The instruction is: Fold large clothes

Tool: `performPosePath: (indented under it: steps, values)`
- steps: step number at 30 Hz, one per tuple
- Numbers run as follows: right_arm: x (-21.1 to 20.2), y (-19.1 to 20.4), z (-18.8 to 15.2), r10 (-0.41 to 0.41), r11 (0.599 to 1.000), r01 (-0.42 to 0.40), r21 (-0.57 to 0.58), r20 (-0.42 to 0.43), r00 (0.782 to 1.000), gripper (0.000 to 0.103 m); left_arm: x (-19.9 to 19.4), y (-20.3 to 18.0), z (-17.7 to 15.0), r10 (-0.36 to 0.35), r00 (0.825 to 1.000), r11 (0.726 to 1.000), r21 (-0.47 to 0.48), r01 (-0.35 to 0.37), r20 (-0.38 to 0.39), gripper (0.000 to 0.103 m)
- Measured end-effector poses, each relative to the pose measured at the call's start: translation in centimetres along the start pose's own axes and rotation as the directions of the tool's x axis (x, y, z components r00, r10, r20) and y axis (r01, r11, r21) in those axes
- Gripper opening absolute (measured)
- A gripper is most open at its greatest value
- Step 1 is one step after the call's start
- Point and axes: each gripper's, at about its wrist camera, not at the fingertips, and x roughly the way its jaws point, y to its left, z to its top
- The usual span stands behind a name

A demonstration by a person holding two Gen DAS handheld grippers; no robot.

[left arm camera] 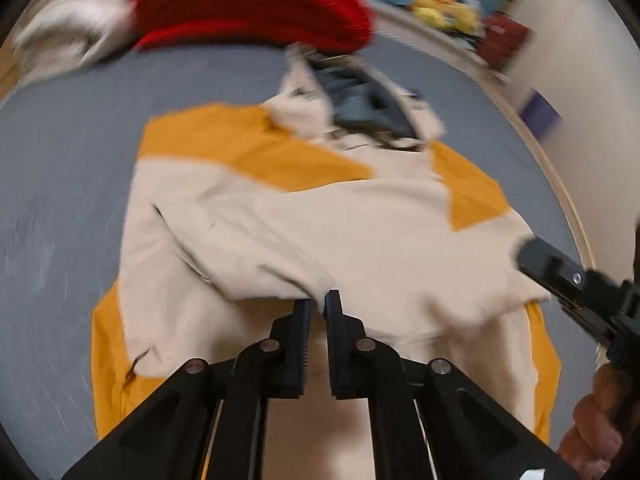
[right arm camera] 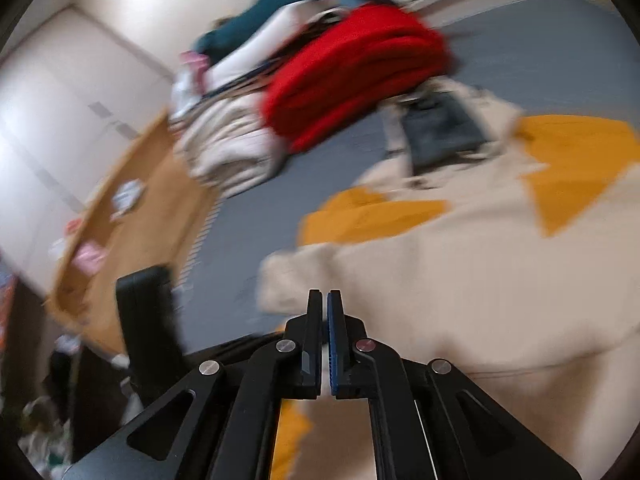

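Cream fabric with mustard-yellow panels fills the near ground of both wrist views: a large jacket (left arm camera: 304,216) spread on a grey bed surface (left arm camera: 60,184). Nearest the left camera, the left gripper (left arm camera: 318,300) has its jaws drawn almost together, with a raised fold of the cream cloth bunched right at the tips; it looks pinched on that fold, though motion blur keeps me from being sure the pads actually bite it. Just to the right in that view, the right gripper (left arm camera: 532,254) reaches in over the jacket's right edge, and part of the person's right hand (left arm camera: 592,420) shows at the lower right corner.

From the right wrist view, the right gripper (right arm camera: 325,300) has its jaws pressed together, and a cream edge of the jacket (right arm camera: 460,264) lies at the tips; whether any cloth is caught between them I cannot tell. A black part of the left gripper (right arm camera: 146,304) shows at the left, off the cloth.

Farther on, the jacket's collar end lies open, showing a dark grey-blue lining (left arm camera: 368,100). Beyond it, touching or nearly touching the collar, sits a folded red garment (left arm camera: 252,4), with a pale rumpled pile (right arm camera: 228,152) beside it and a teal garment (right arm camera: 272,16) behind. A wooden bed frame (right arm camera: 132,200) edges the bed surface.
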Motion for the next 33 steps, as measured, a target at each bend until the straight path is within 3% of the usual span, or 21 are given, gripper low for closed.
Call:
performPosePath:
  steps: [5, 8, 10, 12, 14, 17, 20, 22, 25, 27, 29, 32, 33]
  values:
    - [-0.4, -5.3, 1.1, -0.255, 0.957, 0.255, 0.14, -0.019, 0.967, 0.005, -0.1, 4.5, 0.3, -0.06, 0.998, 0.978, -0.203, 0.054, -0.022, 0.006]
    - [-0.2, -9.1, 1.4, -0.385, 0.896, 0.394, 0.204, -0.084, 0.919, 0.005, -0.6, 6.0, 0.2, -0.04, 0.999, 0.966, -0.257, 0.034, -0.016, 0.006]
    - [-0.4, -11.8, 1.4, -0.416, 0.859, 0.433, 0.272, -0.121, 0.901, 0.005, -0.1, 7.5, 0.5, -0.068, 0.997, 0.949, -0.31, 0.056, -0.027, 0.007]
    - [-0.7, -14.0, 1.5, -0.436, 0.823, 0.461, 0.33, -0.151, 0.887, 0.005, 1.4, 9.0, 0.5, -0.164, 0.984, 0.916, -0.38, 0.127, -0.065, 0.022]
    - [-1.3, -15.8, 1.2, -0.437, 0.799, 0.468, 0.378, -0.17, 0.883, 0.005, 2.5, 10.3, 0.1, -0.226, 0.971, 0.874, -0.456, 0.168, -0.074, 0.027]
    - [-1.9, -16.9, 1.2, -0.427, 0.79, 0.461, 0.405, -0.177, 0.887, 0.005, 3.6, 11.9, -0.7, -0.26, 0.963, 0.821, -0.543, 0.179, -0.076, 0.027]
    - [-2.4, -16.8, 1.6, -0.432, 0.791, 0.461, 0.403, -0.167, 0.886, 0.006, 3.9, 12.7, -1.2, -0.259, 0.963, 0.798, -0.579, 0.169, -0.076, 0.026]
    - [-2.7, -16.4, 2.2, -0.452, 0.801, 0.47, 0.371, -0.141, 0.881, 0.006, 3.2, 13.1, -1.2, -0.195, 0.978, 0.809, -0.574, 0.122, -0.068, 0.025]
    - [-3.0, -14.5, 3.4, -0.472, 0.83, 0.474, 0.294, -0.083, 0.878, 0.006, 1.7, 13.0, -0.5, -0.085, 0.996, 0.849, -0.527, 0.052, -0.04, 0.025]
    - [-3.2, -13.3, 4.1, -0.485, 0.846, 0.482, 0.226, -0.046, 0.873, 0.007, 1.7, 12.5, 0.1, -0.054, 0.997, 0.886, -0.463, 0.021, -0.058, 0.027]
    - [-3.1, -12.9, 4.3, -0.504, 0.844, 0.502, 0.189, -0.043, 0.863, 0.01, 3.2, 11.6, 0.4, -0.052, 0.99, 0.916, -0.402, -0.006, -0.132, 0.032]
    - [-3.0, -13.3, 4.4, -0.526, 0.831, 0.527, 0.178, -0.059, 0.849, 0.011, 4.1, 11.2, -0.1, -0.046, 0.987, 0.925, -0.378, -0.017, -0.156, 0.032]
    - [-3.0, -13.6, 4.3, -0.527, 0.828, 0.53, 0.184, -0.068, 0.847, 0.011, 4.1, 10.9, -0.1, -0.036, 0.987, 0.931, -0.365, -0.023, -0.154, 0.026]
